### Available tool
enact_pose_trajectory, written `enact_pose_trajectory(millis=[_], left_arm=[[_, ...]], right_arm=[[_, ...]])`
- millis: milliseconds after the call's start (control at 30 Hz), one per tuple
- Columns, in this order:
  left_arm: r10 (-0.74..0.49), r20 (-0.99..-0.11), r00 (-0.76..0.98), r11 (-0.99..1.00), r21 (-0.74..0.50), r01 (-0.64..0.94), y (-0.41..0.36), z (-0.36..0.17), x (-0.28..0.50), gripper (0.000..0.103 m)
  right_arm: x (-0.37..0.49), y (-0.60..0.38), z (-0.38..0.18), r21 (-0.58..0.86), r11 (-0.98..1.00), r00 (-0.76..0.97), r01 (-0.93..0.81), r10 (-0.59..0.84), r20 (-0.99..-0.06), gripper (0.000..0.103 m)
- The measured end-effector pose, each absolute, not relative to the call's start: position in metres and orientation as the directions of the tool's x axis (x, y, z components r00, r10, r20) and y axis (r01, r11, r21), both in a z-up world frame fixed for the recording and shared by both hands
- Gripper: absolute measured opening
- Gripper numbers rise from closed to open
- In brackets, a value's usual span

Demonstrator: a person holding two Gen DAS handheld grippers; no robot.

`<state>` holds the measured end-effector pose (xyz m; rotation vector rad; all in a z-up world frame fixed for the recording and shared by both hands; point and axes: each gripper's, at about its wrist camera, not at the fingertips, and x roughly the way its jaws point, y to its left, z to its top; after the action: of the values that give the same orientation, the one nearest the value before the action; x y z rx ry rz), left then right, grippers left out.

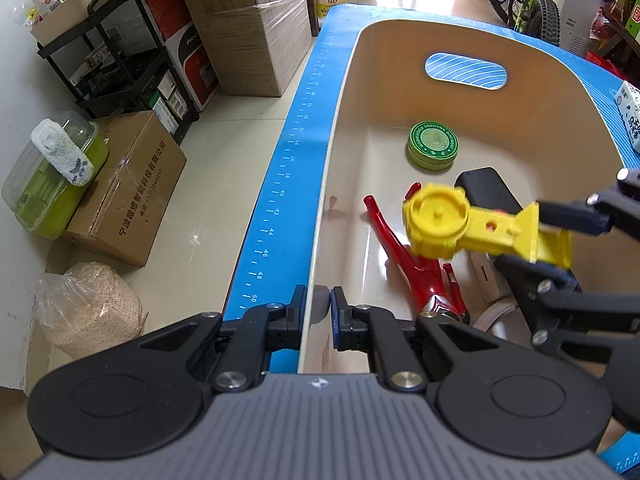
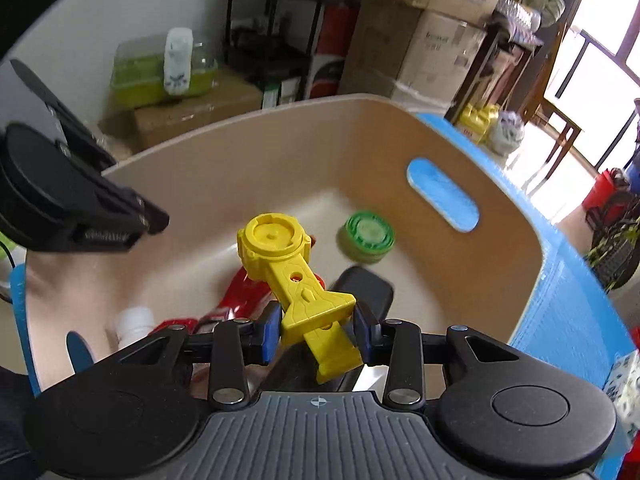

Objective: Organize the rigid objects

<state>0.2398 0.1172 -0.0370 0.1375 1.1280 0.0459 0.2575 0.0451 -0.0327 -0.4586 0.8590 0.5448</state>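
Your right gripper [image 2: 316, 330] is clamped on the yellow plastic toy launcher [image 2: 294, 280], blue pads pinching the flared handle end, round head pointing away from the camera. From the left wrist view it hangs over the inside of the beige plastic bin [image 1: 520, 92], above the contents, not touching the floor of the bin.

Your left gripper [image 1: 319, 307] is clenched on the bin's rim at its left wall, near corner; one pad sits outside the wall, one inside.

In the bin: green round ointment tin [image 1: 433, 145] toward the far end wall, just under the oval handle cutout [image 1: 466, 71]. Black flat device [image 1: 490, 192] near the middle, partly under the launcher. Red plastic toy [image 1: 408, 260] lies along the floor by the near end, beneath the launcher's head. A white object [image 2: 134, 322] sits in the near corner; can't tell what it is.

The bin sits on a blue mat with ruler marks [image 1: 280, 196] at the desk's left edge. A white carton [image 1: 630, 116] stands on the mat outside the bin's right wall.
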Motion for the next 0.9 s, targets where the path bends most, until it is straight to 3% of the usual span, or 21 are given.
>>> enact_pose_trajectory(millis=[400, 433, 500, 667, 733, 767, 800, 900], left_arm=[[0.147, -0.891, 0.429, 0.984, 0.174, 0.025, 0.111, -0.033, 0.238, 0.016], [0.158, -0.886, 0.435, 0.982, 0.186, 0.022, 0.11, -0.03, 0.237, 0.017], [0.181, -0.868, 0.462, 0.977, 0.213, 0.017, 0.105, -0.02, 0.233, 0.017], [0.196, -0.829, 0.524, 0.974, 0.227, -0.006, 0.098, 0.011, 0.216, 0.018], [0.181, -0.816, 0.549, 0.978, 0.21, -0.01, 0.096, 0.023, 0.207, 0.04], [0.175, -0.808, 0.562, 0.978, 0.207, -0.007, 0.094, 0.028, 0.202, 0.055], [0.166, -0.798, 0.579, 0.979, 0.201, -0.002, 0.091, 0.034, 0.195, 0.061], [0.131, -0.79, 0.598, 0.985, 0.17, 0.008, 0.082, 0.046, 0.179, 0.064]], right_arm=[[0.242, 0.017, -0.01, -0.032, 0.859, 0.578, -0.511, 0.316, -0.752, 0.05], [0.239, 0.013, -0.004, -0.018, 0.868, 0.585, -0.496, 0.319, -0.746, 0.053], [0.232, 0.003, 0.007, 0.003, 0.889, 0.607, -0.458, 0.315, -0.73, 0.071], [0.208, -0.021, 0.029, 0.035, 0.925, 0.665, -0.377, 0.297, -0.685, 0.078], [0.2, -0.031, 0.034, 0.059, 0.936, 0.677, -0.348, 0.294, -0.675, 0.079], [0.195, -0.035, 0.037, 0.065, 0.94, 0.681, -0.336, 0.29, -0.673, 0.079], [0.19, -0.039, 0.039, 0.067, 0.944, 0.686, -0.323, 0.282, -0.67, 0.079], [0.173, -0.05, 0.047, 0.072, 0.954, 0.704, -0.29, 0.264, -0.659, 0.082]])
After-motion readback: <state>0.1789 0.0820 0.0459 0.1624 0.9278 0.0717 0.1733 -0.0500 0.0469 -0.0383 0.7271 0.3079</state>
